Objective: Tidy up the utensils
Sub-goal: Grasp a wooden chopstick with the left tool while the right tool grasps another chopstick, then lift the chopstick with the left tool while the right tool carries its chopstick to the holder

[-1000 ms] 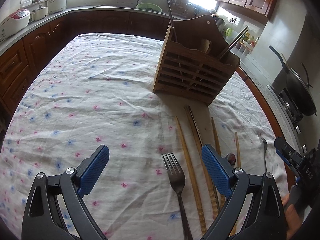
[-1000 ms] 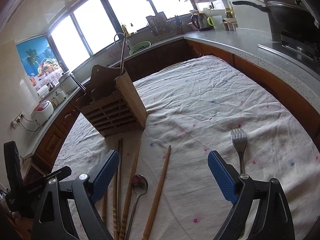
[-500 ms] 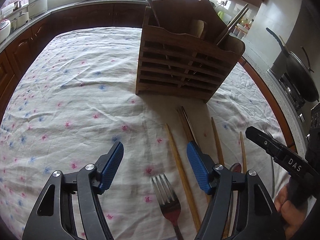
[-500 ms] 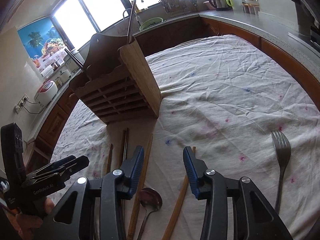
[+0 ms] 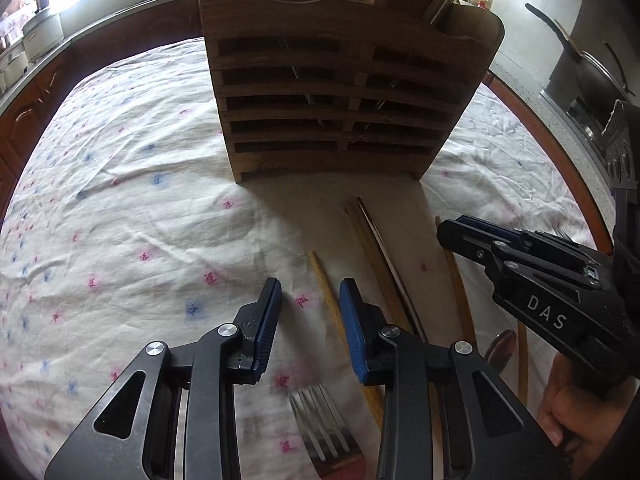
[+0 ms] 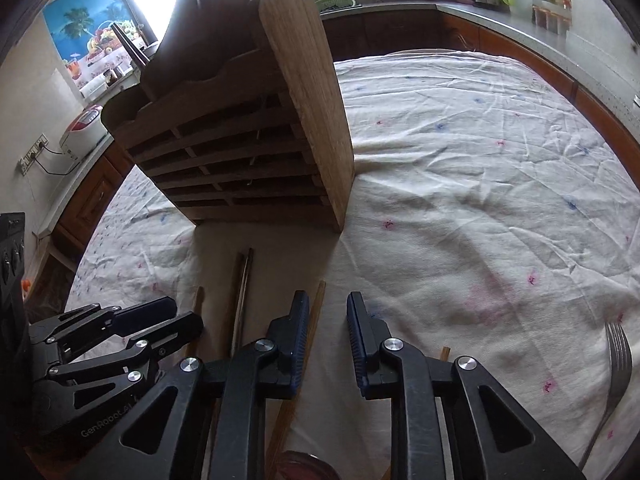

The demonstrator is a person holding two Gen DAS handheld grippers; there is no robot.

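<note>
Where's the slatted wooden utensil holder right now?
The slatted wooden utensil holder stands upright on the floral tablecloth, top centre in the left wrist view, just beyond the tips of the loose chopsticks.

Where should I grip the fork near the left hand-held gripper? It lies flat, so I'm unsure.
Take the fork at its narrow neck below the tines, from above, jaws straddling its width; it lies flat on the tablecloth, so only its thin sides offer purchase.

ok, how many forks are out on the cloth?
2. One fork lies just left of the chopsticks. The second fork lies on the cloth well to their right. Any inside the wooden holder would be hidden.
</note>
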